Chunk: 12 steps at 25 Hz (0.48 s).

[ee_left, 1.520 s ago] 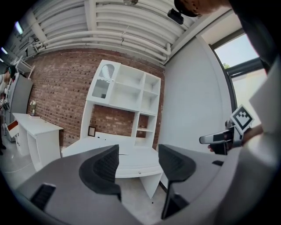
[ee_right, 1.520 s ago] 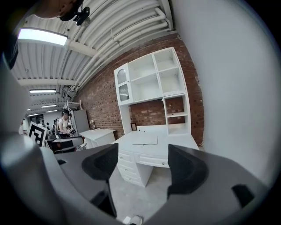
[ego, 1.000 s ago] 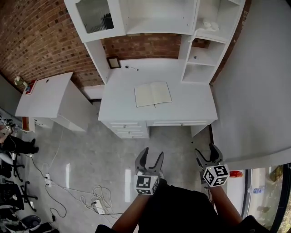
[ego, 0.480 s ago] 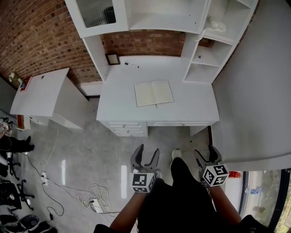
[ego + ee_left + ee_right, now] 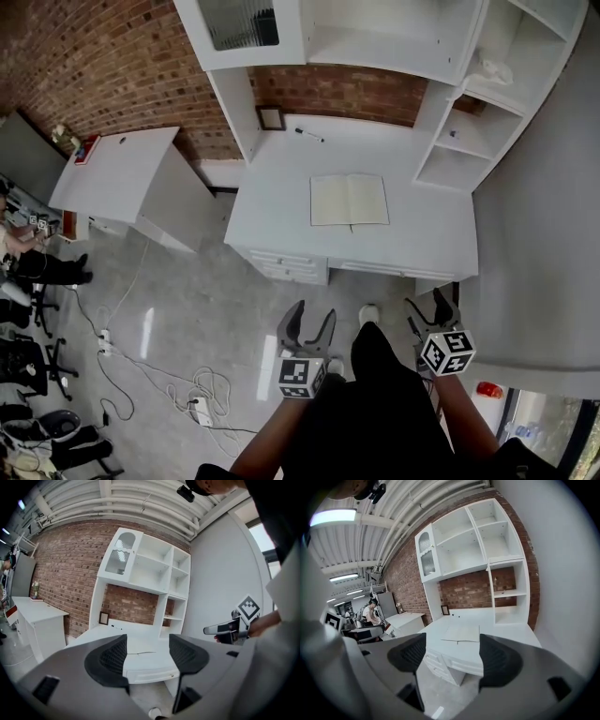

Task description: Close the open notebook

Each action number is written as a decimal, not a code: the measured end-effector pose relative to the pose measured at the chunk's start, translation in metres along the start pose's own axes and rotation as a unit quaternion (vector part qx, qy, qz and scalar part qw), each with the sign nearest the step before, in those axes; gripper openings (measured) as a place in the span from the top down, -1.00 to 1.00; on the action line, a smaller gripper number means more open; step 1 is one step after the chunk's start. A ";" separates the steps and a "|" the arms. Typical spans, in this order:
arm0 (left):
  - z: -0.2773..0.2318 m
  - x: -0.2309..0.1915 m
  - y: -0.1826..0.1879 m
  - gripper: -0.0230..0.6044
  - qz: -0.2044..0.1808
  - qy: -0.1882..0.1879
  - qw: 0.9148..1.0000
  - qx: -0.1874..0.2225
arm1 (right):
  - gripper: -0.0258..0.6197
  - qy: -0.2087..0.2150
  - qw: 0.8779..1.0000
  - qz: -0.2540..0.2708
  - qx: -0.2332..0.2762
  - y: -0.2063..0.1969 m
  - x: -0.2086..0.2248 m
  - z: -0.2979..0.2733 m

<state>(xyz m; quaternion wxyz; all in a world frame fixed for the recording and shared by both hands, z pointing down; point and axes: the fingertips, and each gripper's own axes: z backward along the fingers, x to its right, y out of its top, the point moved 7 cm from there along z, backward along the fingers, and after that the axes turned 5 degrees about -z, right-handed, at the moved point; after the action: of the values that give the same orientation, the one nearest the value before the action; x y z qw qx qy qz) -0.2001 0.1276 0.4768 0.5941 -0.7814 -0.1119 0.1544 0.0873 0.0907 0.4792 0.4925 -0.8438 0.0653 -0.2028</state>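
The notebook [image 5: 349,200] lies open and flat on the white desk [image 5: 281,202], in the upper middle of the head view, well apart from both grippers. The left gripper [image 5: 313,316] and the right gripper [image 5: 427,305] are low in the frame, over the floor [image 5: 187,309], and each has its jaws wide apart with nothing between them. A pen [image 5: 309,135] and a small frame [image 5: 271,118] sit at the back of the desk, by the brick wall [image 5: 141,66]

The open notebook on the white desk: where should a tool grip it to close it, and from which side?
The notebook lies flat with its spine at the centre, so only its outer edges can lift. Probably grip the right leaf's outer edge, coming from the right.
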 end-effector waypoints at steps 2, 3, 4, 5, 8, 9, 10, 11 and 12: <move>-0.013 -0.002 0.001 0.10 0.002 0.009 1.000 -0.006 | -0.13 0.009 1.000 0.004 0.006 0.015 0.008 -0.016; -0.021 -0.003 0.001 0.10 0.001 0.010 1.000 -0.009 | -0.13 0.013 1.000 0.006 0.008 0.020 0.013 -0.024; -0.031 -0.002 0.002 0.10 -0.002 0.010 1.000 -0.014 | -0.13 0.017 1.000 0.006 0.007 0.025 0.019 -0.033; -0.042 -0.002 0.002 0.10 -0.007 0.010 1.000 -0.021 | -0.13 0.021 1.000 0.003 0.006 0.027 0.025 -0.042; -0.082 0.001 0.008 0.10 -0.020 0.007 0.999 -0.041 | -0.13 0.026 1.000 -0.007 0.002 0.036 0.050 -0.068; -0.097 0.002 0.009 0.10 -0.023 0.005 0.999 -0.046 | -0.13 0.024 1.000 -0.008 0.003 0.041 0.060 -0.076; -0.112 0.004 0.010 0.09 -0.025 0.004 0.998 -0.052 | -0.13 0.021 1.000 -0.008 0.006 0.047 0.072 -0.082; -0.127 0.007 0.009 0.10 -0.027 0.002 0.998 -0.058 | -0.13 0.017 1.000 -0.010 0.010 0.053 0.085 -0.088; -0.141 0.009 0.009 0.10 -0.029 0.001 0.998 -0.064 | -0.13 0.012 1.000 -0.013 0.012 0.058 0.098 -0.094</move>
<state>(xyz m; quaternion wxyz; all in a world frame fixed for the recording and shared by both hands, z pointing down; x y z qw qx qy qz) -0.1390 0.0025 0.5022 0.5471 -0.8145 -0.1435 0.1293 0.1430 -0.0446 0.4978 0.4995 -0.8359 0.0582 -0.2201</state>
